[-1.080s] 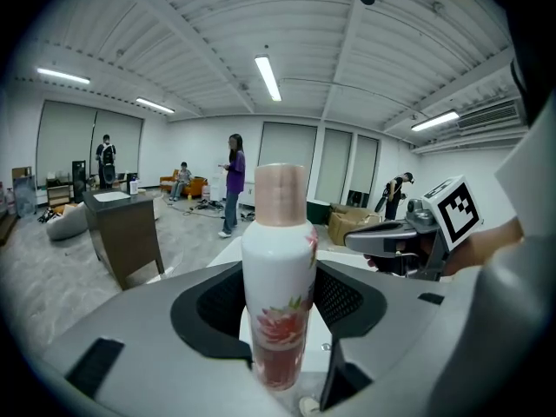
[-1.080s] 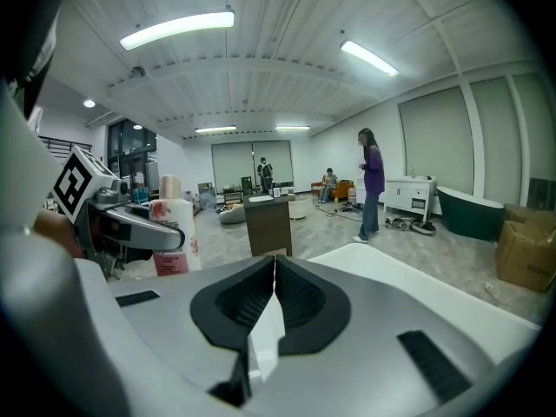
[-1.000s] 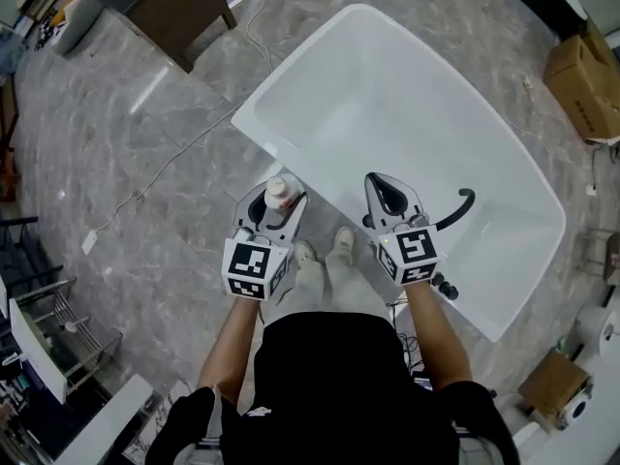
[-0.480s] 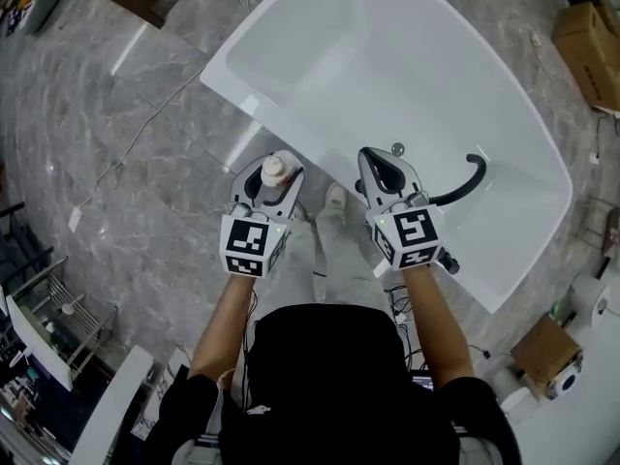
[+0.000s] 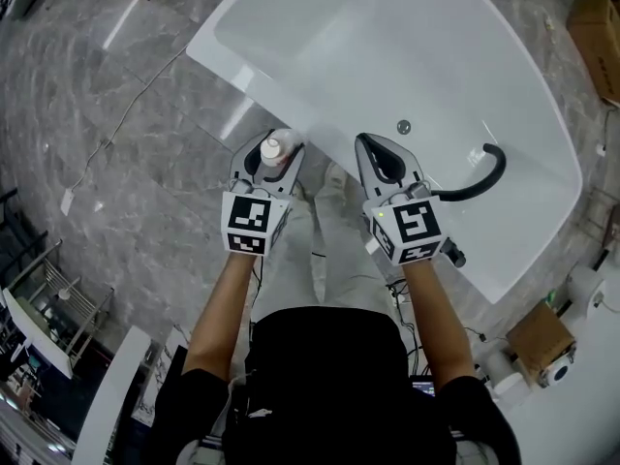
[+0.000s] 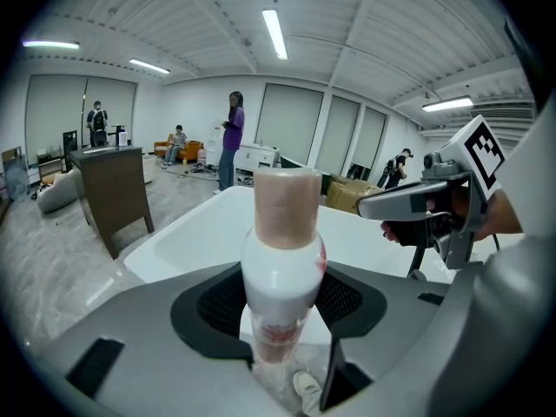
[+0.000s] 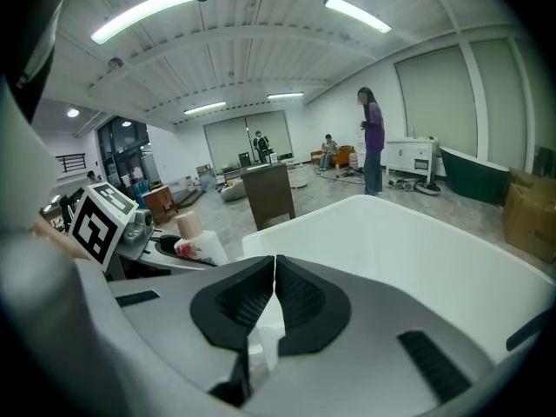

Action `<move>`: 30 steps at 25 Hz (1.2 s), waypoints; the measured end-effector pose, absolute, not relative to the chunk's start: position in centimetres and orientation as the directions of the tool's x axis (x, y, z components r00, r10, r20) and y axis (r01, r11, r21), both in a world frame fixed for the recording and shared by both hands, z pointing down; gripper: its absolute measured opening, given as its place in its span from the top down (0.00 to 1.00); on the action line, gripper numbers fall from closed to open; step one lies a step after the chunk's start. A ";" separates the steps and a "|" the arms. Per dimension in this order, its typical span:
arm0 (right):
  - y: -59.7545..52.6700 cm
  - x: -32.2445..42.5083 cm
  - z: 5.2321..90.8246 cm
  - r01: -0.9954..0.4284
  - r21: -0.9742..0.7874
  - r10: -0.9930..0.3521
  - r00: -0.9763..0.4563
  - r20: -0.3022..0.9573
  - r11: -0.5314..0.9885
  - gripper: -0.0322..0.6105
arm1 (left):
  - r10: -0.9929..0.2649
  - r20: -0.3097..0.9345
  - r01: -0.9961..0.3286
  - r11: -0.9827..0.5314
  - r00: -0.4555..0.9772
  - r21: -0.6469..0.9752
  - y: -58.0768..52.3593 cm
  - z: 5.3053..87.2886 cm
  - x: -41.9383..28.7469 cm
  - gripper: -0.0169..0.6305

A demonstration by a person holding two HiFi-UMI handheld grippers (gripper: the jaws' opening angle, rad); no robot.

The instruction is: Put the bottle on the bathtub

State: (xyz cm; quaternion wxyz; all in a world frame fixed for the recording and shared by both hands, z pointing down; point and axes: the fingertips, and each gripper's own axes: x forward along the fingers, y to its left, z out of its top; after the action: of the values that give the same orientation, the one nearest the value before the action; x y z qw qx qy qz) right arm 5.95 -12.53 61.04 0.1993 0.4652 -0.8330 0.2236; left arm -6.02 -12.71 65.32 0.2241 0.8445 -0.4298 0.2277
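A white bottle (image 6: pixel 280 276) with a tall pink cap stands upright between the jaws of my left gripper (image 5: pixel 272 158), which is shut on it. In the head view the bottle (image 5: pixel 274 149) hangs just short of the near rim of the white bathtub (image 5: pixel 291 129). The bottle (image 7: pixel 195 242) shows at the left of the right gripper view too. My right gripper (image 5: pixel 382 159) is shut with nothing in it, its tips over the tub's near rim. The bathtub (image 7: pixel 408 241) fills the space beyond both grippers.
A black curved faucet (image 5: pixel 479 176) rises from the tub's right end, and a drain (image 5: pixel 403 126) shows inside. A brown cabinet (image 6: pixel 111 194) stands on the marble floor to the left. Cardboard boxes (image 5: pixel 593 29) sit beyond the tub. A cable (image 5: pixel 116 134) runs across the floor. People stand far back.
Both grippers and the bottle have come closer to the bathtub's near rim as the person stepped forward. Jaws are unchanged.
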 end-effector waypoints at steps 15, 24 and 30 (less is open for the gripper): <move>-13.3 4.3 65.7 -0.854 -0.216 -0.645 -0.503 0.576 0.473 0.91 | -0.625 0.596 -0.831 -0.540 0.504 0.135 -16.7 71.7 -5.6 0.61; -13.3 4.1 66.7 -0.851 -0.229 -0.634 -0.508 0.583 0.472 0.91 | -0.661 0.571 -0.844 -0.524 0.487 0.114 -17.3 72.4 -5.2 0.61; -12.9 4.1 66.9 -0.847 -0.236 -0.627 -0.515 0.585 0.476 0.91 | -0.672 0.571 -0.850 -0.518 0.472 0.093 -17.3 73.0 -4.8 0.61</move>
State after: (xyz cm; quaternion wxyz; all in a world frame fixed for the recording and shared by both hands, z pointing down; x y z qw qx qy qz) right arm 4.12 -12.92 66.91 0.2149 0.4432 -0.8317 0.2563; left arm -4.82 -17.32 73.00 0.1857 0.8376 -0.4543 0.2400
